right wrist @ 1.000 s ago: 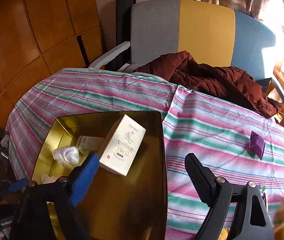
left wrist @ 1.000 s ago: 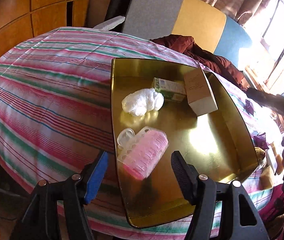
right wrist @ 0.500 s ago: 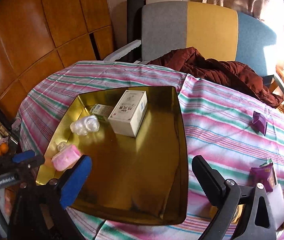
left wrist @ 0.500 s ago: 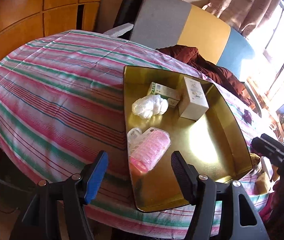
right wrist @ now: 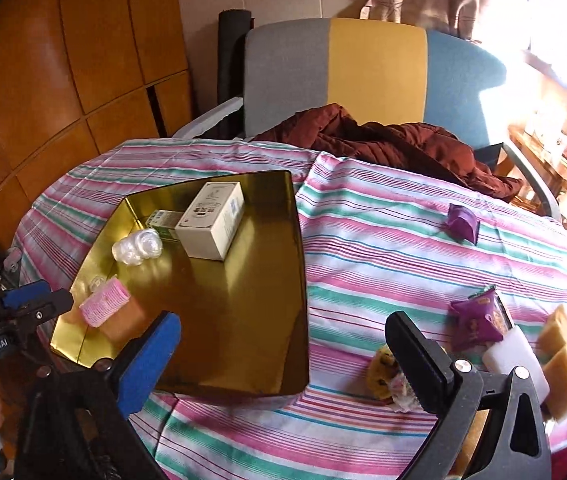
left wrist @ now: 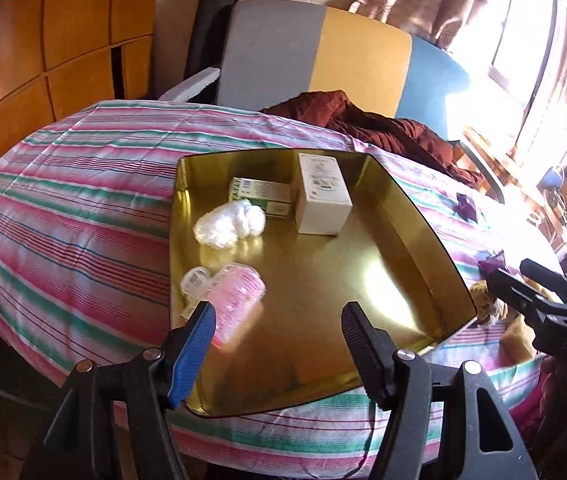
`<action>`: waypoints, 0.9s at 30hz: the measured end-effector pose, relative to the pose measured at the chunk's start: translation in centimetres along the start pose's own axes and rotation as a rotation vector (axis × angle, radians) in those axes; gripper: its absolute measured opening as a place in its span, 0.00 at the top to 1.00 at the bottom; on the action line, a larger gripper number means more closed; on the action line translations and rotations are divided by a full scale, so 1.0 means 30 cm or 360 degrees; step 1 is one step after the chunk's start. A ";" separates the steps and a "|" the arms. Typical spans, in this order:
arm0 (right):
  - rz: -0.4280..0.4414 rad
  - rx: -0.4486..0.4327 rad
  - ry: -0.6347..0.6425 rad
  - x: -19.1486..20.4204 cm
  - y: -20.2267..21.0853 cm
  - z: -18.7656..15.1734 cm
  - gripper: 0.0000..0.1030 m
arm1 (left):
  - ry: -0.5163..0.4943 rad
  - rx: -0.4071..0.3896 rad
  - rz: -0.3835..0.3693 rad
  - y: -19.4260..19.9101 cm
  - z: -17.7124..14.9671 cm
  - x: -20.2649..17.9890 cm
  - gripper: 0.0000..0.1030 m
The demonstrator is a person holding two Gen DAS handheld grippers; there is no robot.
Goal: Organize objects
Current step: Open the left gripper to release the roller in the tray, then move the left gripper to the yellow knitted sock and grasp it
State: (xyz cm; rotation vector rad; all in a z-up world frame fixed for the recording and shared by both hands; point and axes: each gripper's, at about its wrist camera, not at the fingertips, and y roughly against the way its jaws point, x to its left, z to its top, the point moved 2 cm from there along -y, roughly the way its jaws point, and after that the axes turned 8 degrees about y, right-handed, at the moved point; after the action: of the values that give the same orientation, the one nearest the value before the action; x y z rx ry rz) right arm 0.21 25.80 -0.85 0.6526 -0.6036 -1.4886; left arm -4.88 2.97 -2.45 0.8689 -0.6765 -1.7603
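Note:
A gold tray (left wrist: 411, 236) (right wrist: 267, 320) lies on the striped tablecloth. It holds a white box (left wrist: 323, 200) (right wrist: 211, 226), a green box (left wrist: 259, 196) (right wrist: 161, 220), a white plastic wad (left wrist: 229, 222) (right wrist: 137, 246) and a pink roller (left wrist: 235, 300) (right wrist: 103, 306). My left gripper (left wrist: 277, 332) is open and empty above the tray's near edge. My right gripper (right wrist: 283, 352) is open and empty over the tray's right edge. On the cloth to the right lie purple packets (right wrist: 477, 320) (right wrist: 462, 224), a white block (right wrist: 517, 354), tan blocks (right wrist: 563, 364) and a small yellow item (right wrist: 381, 372).
A dark red jacket (right wrist: 395, 144) lies on the far table edge against a grey, yellow and blue chair (right wrist: 375, 68). Wooden panels (right wrist: 63, 80) stand at left. A bright window (left wrist: 523, 32) is at right. The right gripper shows in the left wrist view (left wrist: 543, 304).
Both grippers have pulled back and up from the tray. The white box, tilted a second ago, now lies flat in the tray. More loose items to the right have come into view.

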 end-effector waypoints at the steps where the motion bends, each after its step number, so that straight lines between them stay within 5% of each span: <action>1: -0.0005 0.0000 -0.0008 -0.008 0.002 -0.005 0.00 | -0.0009 0.0005 -0.0003 -0.001 -0.005 -0.010 0.36; 17: -0.0217 -0.0003 -0.0169 -0.219 0.062 -0.072 0.00 | -0.0141 0.0100 -0.0094 -0.039 -0.055 -0.125 0.34; 27: -0.0453 -0.0010 -0.0427 -0.516 0.162 -0.167 0.00 | -0.0209 0.0180 -0.0203 -0.068 -0.065 -0.211 0.34</action>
State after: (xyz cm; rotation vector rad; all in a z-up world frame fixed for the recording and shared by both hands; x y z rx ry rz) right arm 7.17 41.29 -0.34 0.5539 -0.7328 -1.8618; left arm -2.97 9.54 -3.64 0.8950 -0.8288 -1.9206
